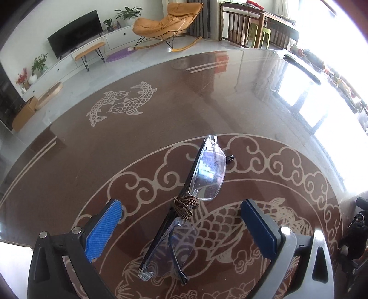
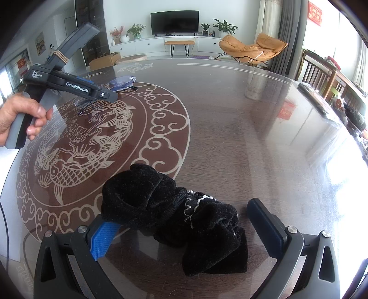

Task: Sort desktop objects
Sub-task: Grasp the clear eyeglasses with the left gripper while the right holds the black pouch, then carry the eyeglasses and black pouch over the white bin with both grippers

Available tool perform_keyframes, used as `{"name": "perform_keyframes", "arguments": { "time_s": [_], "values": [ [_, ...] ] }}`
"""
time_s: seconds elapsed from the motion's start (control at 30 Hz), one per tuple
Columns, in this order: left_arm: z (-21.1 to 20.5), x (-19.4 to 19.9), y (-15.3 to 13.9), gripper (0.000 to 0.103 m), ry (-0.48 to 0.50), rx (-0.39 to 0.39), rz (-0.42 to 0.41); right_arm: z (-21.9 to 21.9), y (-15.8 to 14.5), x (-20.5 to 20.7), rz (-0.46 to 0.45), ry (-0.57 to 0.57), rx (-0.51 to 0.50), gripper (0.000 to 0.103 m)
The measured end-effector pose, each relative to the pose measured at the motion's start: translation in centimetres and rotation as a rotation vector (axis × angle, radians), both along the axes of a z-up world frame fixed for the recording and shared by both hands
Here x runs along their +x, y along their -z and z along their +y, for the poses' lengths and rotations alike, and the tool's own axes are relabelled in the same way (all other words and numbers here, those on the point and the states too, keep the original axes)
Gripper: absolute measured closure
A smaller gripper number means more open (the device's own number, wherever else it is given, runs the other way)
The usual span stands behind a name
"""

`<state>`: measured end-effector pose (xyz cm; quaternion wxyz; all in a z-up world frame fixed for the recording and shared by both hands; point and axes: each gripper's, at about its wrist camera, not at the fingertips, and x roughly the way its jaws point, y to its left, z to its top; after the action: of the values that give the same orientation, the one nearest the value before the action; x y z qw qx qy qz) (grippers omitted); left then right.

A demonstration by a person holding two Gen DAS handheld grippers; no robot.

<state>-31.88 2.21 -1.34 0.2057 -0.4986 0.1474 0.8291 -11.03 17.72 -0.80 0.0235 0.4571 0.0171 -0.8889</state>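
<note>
A pair of rimless glasses (image 1: 207, 174) with a brown cord wound round the bridge lies folded on the glass-topped table (image 1: 161, 108). My left gripper (image 1: 181, 220) is open, its blue pads either side of the glasses and not touching them. In the right wrist view a black velvet pouch (image 2: 181, 218) lies crumpled on the table between the fingers of my open right gripper (image 2: 186, 227); its left end rests against the left blue pad (image 2: 103, 239). The left gripper (image 2: 69, 85), held by a hand (image 2: 20, 115), hovers over the glasses (image 2: 122, 82) at the far left.
The round table carries a carp and cloud pattern. A dark flat object (image 2: 315, 99) lies near its far right edge beside cluttered items (image 2: 354, 115). Beyond the table are a TV (image 2: 174, 21), an orange lounge chair (image 2: 250, 48) and wooden chairs (image 2: 322, 71).
</note>
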Motion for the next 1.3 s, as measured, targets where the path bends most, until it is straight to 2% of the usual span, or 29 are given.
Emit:
{"name": "perform_keyframes", "arguments": {
  "time_s": [0.13,0.37,0.4,0.43,0.47,0.5,0.53,0.6,0.7,0.83,0.97,1.07,1.17,1.3],
  "values": [
    [0.0,-0.5,0.2,0.000,-0.031,0.039,0.000,0.0,0.0,0.0,0.000,0.000,0.000,0.000],
    [0.7,-1.0,0.2,0.000,-0.086,0.028,-0.015,0.0,0.0,0.0,0.000,0.000,0.000,0.000],
    [0.8,-1.1,0.0,0.003,-0.088,0.026,-0.014,0.0,0.0,0.0,0.000,0.000,0.000,0.000],
    [0.9,-1.0,-0.3,0.020,-0.083,0.034,0.003,0.0,0.0,0.0,0.000,0.000,0.000,0.000],
    [1.1,-0.7,-0.6,0.031,-0.083,0.044,0.021,0.0,0.0,0.0,0.000,0.000,0.000,0.000],
    [1.4,-0.4,-0.8,0.052,-0.088,0.050,0.032,0.0,0.0,0.0,0.000,0.000,0.000,0.000],
    [1.4,-0.3,-0.9,0.067,-0.097,0.052,0.036,0.0,0.0,0.0,0.000,0.000,0.000,0.000],
    [1.0,-0.1,-1.0,0.075,-0.122,0.050,0.035,0.0,0.0,0.0,0.000,0.000,0.000,0.000],
    [0.5,1.3,-0.9,0.076,-0.155,0.050,0.047,0.0,0.0,0.0,0.000,0.000,0.000,0.000],
    [-0.5,5.2,-0.8,0.076,-0.214,0.074,0.058,0.0,0.0,0.0,0.000,0.000,0.000,0.000],
    [-2.3,11.7,-0.6,0.076,-0.280,0.053,0.081,0.0,0.0,0.0,0.000,0.000,0.000,0.000],
    [-4.3,17.4,-0.4,0.076,-0.335,0.067,0.086,0.0,0.0,0.0,0.000,0.000,0.000,0.000],
    [-5.7,22.7,-0.1,0.076,-0.356,0.061,0.100,0.0,0.0,0.0,0.000,0.000,0.000,0.000],
    [-7.7,26.9,0.2,0.076,-0.373,0.091,0.115,0.0,0.0,0.0,0.000,0.000,0.000,0.000]
  ]
}}
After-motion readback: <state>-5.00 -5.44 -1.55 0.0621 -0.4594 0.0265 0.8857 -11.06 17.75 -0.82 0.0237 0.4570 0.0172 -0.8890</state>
